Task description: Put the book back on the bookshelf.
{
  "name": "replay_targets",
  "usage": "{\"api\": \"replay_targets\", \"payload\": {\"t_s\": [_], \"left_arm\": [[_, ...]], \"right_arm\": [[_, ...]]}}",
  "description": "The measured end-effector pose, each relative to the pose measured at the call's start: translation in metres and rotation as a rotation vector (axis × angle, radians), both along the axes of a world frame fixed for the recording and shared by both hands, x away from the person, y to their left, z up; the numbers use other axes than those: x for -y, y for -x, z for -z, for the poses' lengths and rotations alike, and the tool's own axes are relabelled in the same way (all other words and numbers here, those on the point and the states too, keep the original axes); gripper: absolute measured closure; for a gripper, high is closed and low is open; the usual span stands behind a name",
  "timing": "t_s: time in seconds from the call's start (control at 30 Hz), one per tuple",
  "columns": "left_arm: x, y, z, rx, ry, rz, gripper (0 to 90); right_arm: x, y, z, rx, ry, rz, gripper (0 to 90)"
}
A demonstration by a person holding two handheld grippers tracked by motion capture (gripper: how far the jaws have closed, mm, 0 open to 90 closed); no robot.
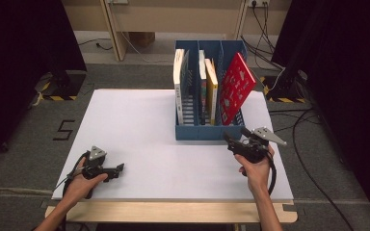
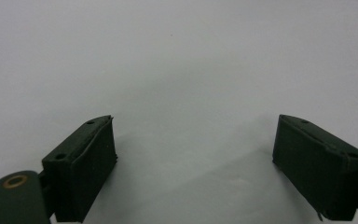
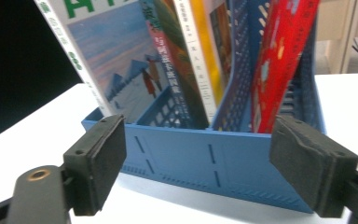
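Nearest the person, well to the left of the blue file rack (image 1: 207, 132) and clear of it, the left gripper (image 1: 118, 169) rests on the white table (image 1: 139, 120), its jaws spread wide with nothing between them. Just in front of the rack's right end, the right gripper (image 1: 232, 136) faces the front wall, its jaws likewise wide apart and empty. Behind that wall, the red book (image 1: 237, 86) stands in the rack's right compartment, leaning to the right; the yellow book (image 1: 212, 89) and the remaining books occupy the middle and left compartments. The step in hand appears to be settling the red book: approaching its upper edge with the pads (image 3: 100, 161) square to the cover should avoid tipping the rack.
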State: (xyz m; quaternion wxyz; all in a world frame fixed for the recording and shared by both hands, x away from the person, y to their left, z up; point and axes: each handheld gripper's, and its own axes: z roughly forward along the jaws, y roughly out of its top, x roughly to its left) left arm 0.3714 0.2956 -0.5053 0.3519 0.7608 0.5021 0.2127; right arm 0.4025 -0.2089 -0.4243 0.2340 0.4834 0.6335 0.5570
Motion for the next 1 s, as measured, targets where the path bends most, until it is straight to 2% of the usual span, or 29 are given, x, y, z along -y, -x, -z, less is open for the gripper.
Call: {"api": "replay_targets", "payload": {"t_s": [0.1, 0.2, 0.4, 0.5, 0.57, 0.87, 1.0], "left_arm": [[0.0, 0.0, 0.0, 0.0, 0.0, 0.0, 12.2], [0.0, 0.0, 0.0, 0.0, 0.0, 0.0, 12.2], [0.0, 0.0, 0.0, 0.0, 0.0, 0.0, 12.2], [0.0, 0.0, 0.0, 0.0, 0.0, 0.0, 12.1], [0.0, 0.0, 0.0, 0.001, 0.0, 0.0, 12.2], [0.0, 0.0, 0.0, 0.001, 0.0, 0.0, 12.1], [0.0, 0.0, 0.0, 0.0, 0.0, 0.001, 12.1]], "right_arm": [[-0.004, 0.003, 0.001, -0.004, 0.027, 0.007, 15.1], [-0.008, 0.007, 0.005, 0.01, 0.037, -0.012, 15.1], [-0.016, 0.01, 0.013, -0.031, 0.056, -0.04, 15.3], [-0.02, 0.012, 0.017, -0.034, 0.054, -0.06, 15.3], [-0.021, 0.014, 0.018, -0.043, 0.071, -0.075, 15.3], [-0.029, 0.025, 0.027, -0.064, 0.081, -0.1, 15.5], [-0.034, 0.03, 0.032, -0.086, 0.107, -0.133, 15.5]]}}
